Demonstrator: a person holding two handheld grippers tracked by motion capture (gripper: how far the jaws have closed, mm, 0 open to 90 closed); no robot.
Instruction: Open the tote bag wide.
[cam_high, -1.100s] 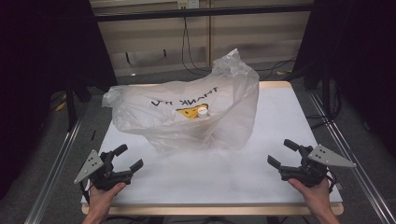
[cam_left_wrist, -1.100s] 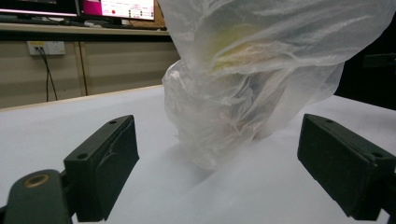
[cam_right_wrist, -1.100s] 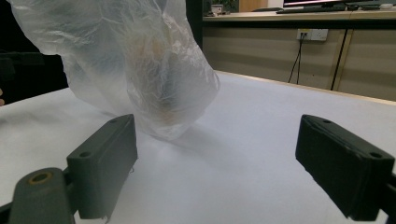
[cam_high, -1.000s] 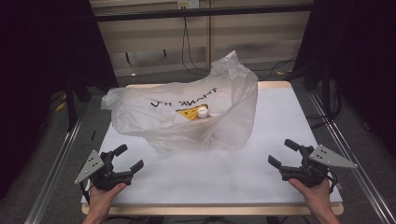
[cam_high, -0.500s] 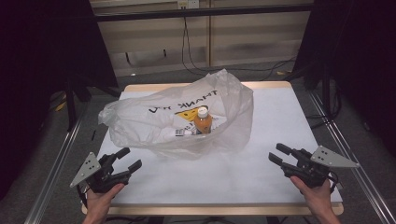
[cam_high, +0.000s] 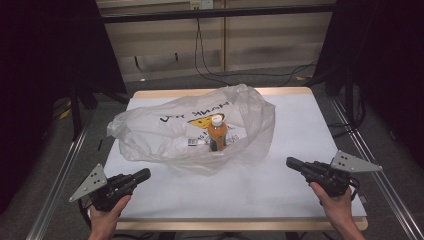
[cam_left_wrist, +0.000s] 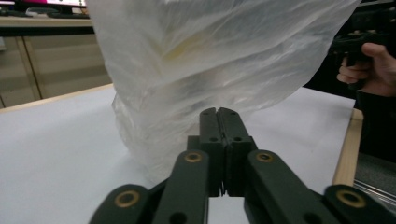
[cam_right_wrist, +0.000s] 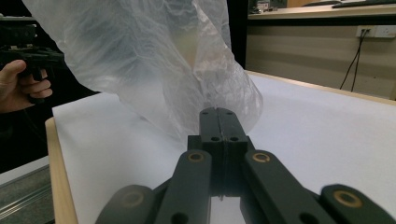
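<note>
A clear plastic bag (cam_high: 192, 132) lies slumped in the middle of the desk (cam_high: 300, 125), its printed side up and its mouth sagging open toward the person, so that an orange drink bottle (cam_high: 217, 132) stands visible inside it, upright with its white cap on top. The left gripper (cam_high: 141, 175) and the right gripper (cam_high: 291, 162) rest low near the front corners, each well apart from the bag and aimed inward at it, which reads as a ready stance before any reach. Both pairs of fingers have just been closing and now meet flush with nothing between them, as the left gripper view (cam_left_wrist: 218, 114) and the right gripper view (cam_right_wrist: 218, 113) show. The desk is a white sheet on a pale wooden board, bare apart from the bag. Around it are a dark metal frame, black drapes at both sides, a grey floor, and loose cables (cam_high: 210, 60) hanging against a beige wall behind.
</note>
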